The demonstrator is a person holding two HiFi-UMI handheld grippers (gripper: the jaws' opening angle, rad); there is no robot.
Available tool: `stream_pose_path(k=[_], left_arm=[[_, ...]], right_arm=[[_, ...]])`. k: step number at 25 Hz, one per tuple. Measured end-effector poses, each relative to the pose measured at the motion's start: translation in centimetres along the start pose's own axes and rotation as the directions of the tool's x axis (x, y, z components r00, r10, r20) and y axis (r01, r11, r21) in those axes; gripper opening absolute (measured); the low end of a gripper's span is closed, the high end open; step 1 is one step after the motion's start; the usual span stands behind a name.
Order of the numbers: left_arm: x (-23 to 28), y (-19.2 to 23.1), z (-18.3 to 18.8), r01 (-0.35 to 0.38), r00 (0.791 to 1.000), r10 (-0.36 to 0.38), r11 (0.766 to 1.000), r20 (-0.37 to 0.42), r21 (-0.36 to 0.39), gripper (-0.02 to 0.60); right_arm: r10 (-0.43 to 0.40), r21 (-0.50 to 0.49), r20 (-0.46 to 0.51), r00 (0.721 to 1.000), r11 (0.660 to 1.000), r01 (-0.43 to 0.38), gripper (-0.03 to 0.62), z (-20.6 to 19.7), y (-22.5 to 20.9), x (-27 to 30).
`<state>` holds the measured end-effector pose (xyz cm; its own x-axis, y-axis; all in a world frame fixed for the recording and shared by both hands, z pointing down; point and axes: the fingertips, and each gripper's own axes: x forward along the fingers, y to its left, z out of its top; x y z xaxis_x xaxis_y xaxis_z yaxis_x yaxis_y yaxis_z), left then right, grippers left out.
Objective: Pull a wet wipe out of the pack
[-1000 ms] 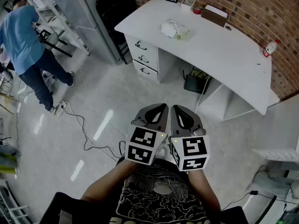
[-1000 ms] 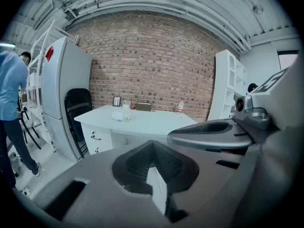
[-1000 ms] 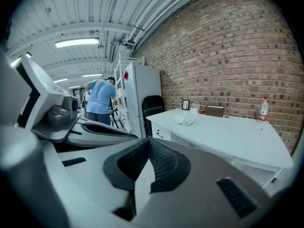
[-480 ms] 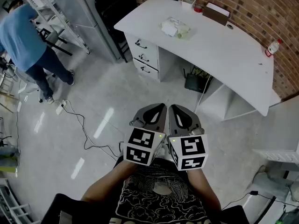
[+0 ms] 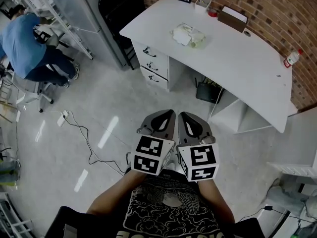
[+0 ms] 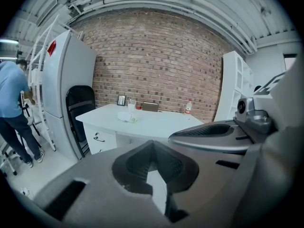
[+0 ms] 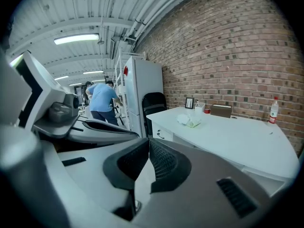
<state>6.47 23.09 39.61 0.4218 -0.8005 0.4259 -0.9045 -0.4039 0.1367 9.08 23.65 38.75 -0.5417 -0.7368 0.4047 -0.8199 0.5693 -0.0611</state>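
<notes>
While both units are held side by side near the person's chest, L gripper (image 5: 165,117) and R gripper (image 5: 187,118) each show fingers pressed together, empty. Far side: wet wipe pack (image 5: 187,35) lies on white counter (image 5: 237,58), well apart from both. Far left: person in blue (image 5: 25,43) by shelving (image 5: 54,14).

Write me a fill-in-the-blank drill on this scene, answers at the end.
The left gripper and the right gripper both have their jaws ____, with nothing between them.
The wet wipe pack lies on the white desk, and ____ gripper touches it.
The wall behind the desk is built of ____.
Missing words: shut; neither; brick.
</notes>
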Motion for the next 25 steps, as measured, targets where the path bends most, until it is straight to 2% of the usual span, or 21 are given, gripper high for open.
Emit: stream_pose_path(k=[6, 15, 25], left_arm=[[2.7, 3.3, 2.4, 0.032, 0.999, -0.032, 0.999, 0.003, 0.004, 0.011], [6.1, 7.2, 5.6, 0.118, 0.993, -0.118, 0.993, -0.003, 0.029, 0.011], [7.7, 11.3, 7.7, 0.193, 0.981, -0.193, 0.980, -0.005, 0.050, 0.011]], right_arm=[[-0.027, 0.008, -0.008, 1.000, 1.000, 0.027, 0.018, 2.3, -0.9, 4.1], [-0.105, 0.028, -0.029, 0.994, 0.994, 0.105, 0.018, 5.4, -2.0, 9.0], [-0.176, 0.028, -0.033, 0.984, 0.984, 0.177, 0.018, 8.0, -1.8, 13.3]])
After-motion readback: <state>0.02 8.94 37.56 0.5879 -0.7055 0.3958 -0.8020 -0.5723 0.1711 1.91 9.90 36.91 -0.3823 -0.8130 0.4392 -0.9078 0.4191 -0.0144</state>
